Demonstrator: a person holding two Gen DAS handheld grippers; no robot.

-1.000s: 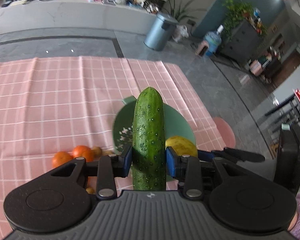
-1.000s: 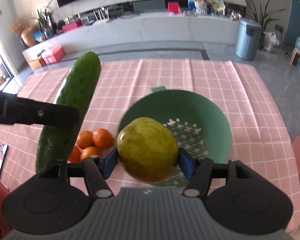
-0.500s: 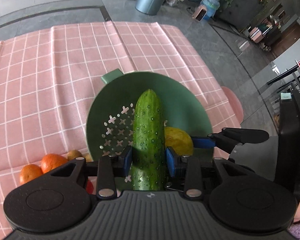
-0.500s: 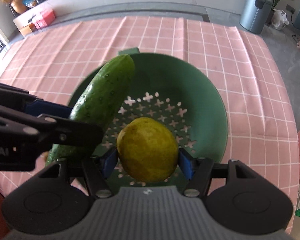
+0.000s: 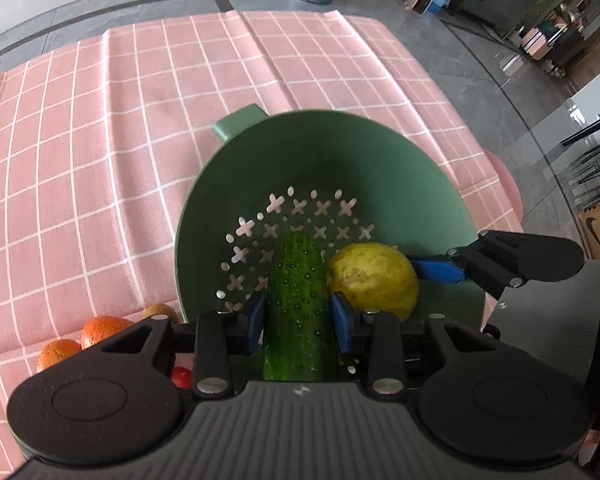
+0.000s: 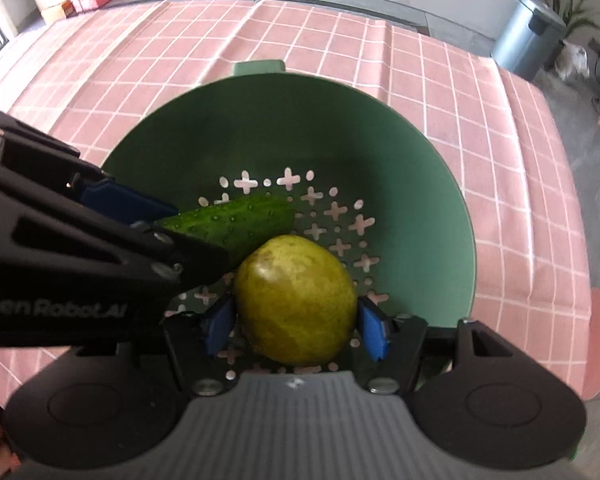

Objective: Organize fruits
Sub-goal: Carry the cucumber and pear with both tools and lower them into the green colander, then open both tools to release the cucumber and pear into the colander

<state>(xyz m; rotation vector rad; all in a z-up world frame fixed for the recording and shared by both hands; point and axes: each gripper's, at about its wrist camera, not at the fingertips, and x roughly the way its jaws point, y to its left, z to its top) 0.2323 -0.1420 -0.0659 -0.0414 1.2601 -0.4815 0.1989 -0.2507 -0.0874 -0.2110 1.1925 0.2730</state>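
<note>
Lowering two pieces of produce into one green colander [image 5: 400, 160] at once. The left gripper [image 5: 298, 316] has its blue pads pinched on a cucumber [image 5: 296, 280], whose far tip lies low over the perforated floor. The right gripper [image 6: 296, 326] pinches a yellow-green pear [image 6: 296, 300] just beside it, also deep inside the bowl; whether either piece already rests on the floor cannot be told. In the left wrist view the pear appears to touch the cucumber's side, and the right gripper's fingers [image 5: 440, 272] reach in over the rim from the right.

Likely faults, judged from this arrangement: the two tools are crowded within one bowl, so spreading either pair of fingers could knock the neighbouring tool or fruit. The round pear may roll on the curved wall once freed. The long cucumber, let go at a slant, could lever against the rim and tip the light colander on the pink checked tablecloth [image 5: 100, 140]. Oranges [image 5: 100, 326] lie on the cloth just outside the bowl's left edge, not yet sorted.
</note>
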